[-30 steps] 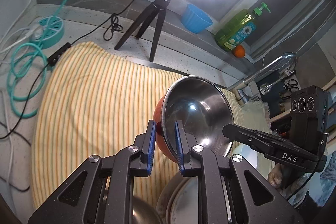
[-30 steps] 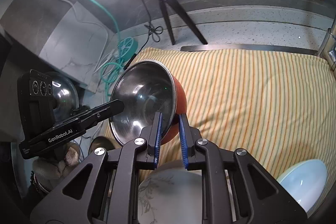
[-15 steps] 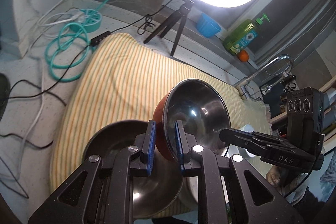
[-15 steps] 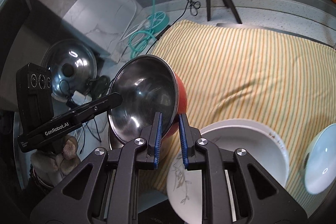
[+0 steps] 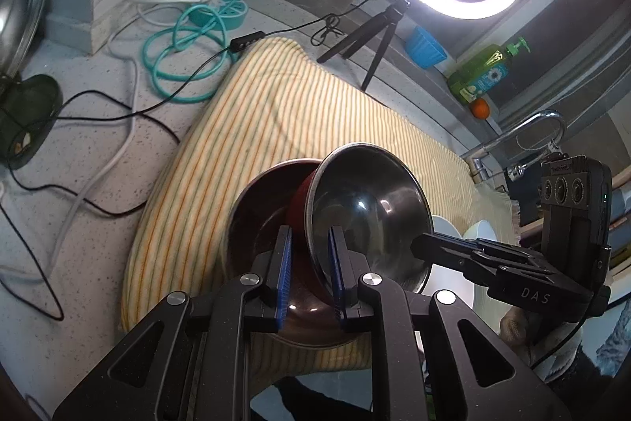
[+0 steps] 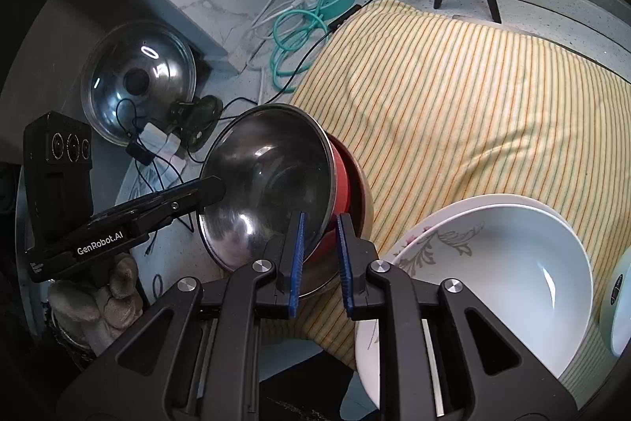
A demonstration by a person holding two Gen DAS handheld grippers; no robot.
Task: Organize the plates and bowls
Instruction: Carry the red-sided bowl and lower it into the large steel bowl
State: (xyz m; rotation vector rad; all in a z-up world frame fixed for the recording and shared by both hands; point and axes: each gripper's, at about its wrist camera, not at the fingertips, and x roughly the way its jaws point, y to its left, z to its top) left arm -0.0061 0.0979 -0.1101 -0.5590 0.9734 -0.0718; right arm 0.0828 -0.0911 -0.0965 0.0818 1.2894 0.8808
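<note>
A steel bowl with a red outside (image 5: 366, 208) (image 6: 272, 180) is held tilted by both grippers, one on each side of its rim. My left gripper (image 5: 309, 271) is shut on its rim, and so is my right gripper (image 6: 319, 255). The bowl hangs just over a second, larger steel bowl (image 5: 260, 223) (image 6: 364, 200) that rests on the striped cloth (image 5: 276, 113) (image 6: 453, 85). A white bowl (image 6: 493, 275) sits on a flowered plate (image 6: 410, 243) to the right of it.
A ring light on a black tripod (image 5: 374, 34), a blue cup (image 5: 428, 48), a green soap bottle (image 5: 481, 70) and a tap (image 5: 524, 133) stand at the back. Teal and black cables (image 5: 177, 58) lie left of the cloth. A pot lid (image 6: 138, 81) leans at the left.
Both grippers have carried the red-sided bowl back and down toward the near left corner of the cloth, over the larger steel bowl. The white bowl and plate came into the right wrist view.
</note>
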